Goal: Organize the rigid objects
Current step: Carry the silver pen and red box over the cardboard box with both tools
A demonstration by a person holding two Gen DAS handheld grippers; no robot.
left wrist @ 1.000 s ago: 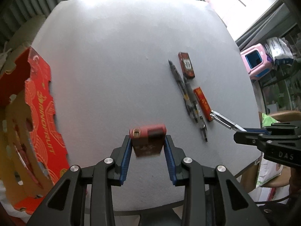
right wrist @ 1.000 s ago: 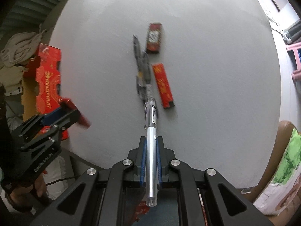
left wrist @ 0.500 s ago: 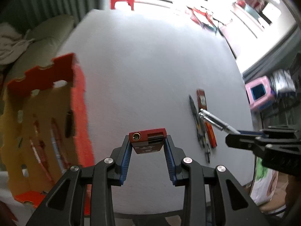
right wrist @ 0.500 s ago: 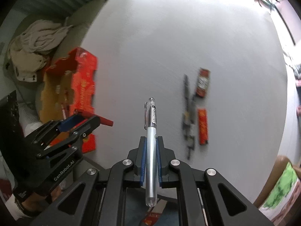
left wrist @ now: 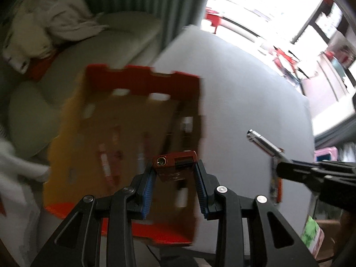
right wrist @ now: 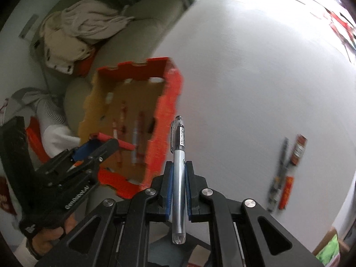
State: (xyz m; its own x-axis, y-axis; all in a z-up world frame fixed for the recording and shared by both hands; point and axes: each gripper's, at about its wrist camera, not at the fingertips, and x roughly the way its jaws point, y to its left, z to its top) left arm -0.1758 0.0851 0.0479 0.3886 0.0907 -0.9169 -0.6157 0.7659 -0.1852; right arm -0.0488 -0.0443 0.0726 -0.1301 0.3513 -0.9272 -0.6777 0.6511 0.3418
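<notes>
White table (right wrist: 244, 66); tongs clamp lighter (left wrist: 174, 163) and pen (right wrist: 179, 166).

Blurred "GenRobot.AI" on left tongs (right wrist: 104, 146) arm; rest unreadable.
</notes>
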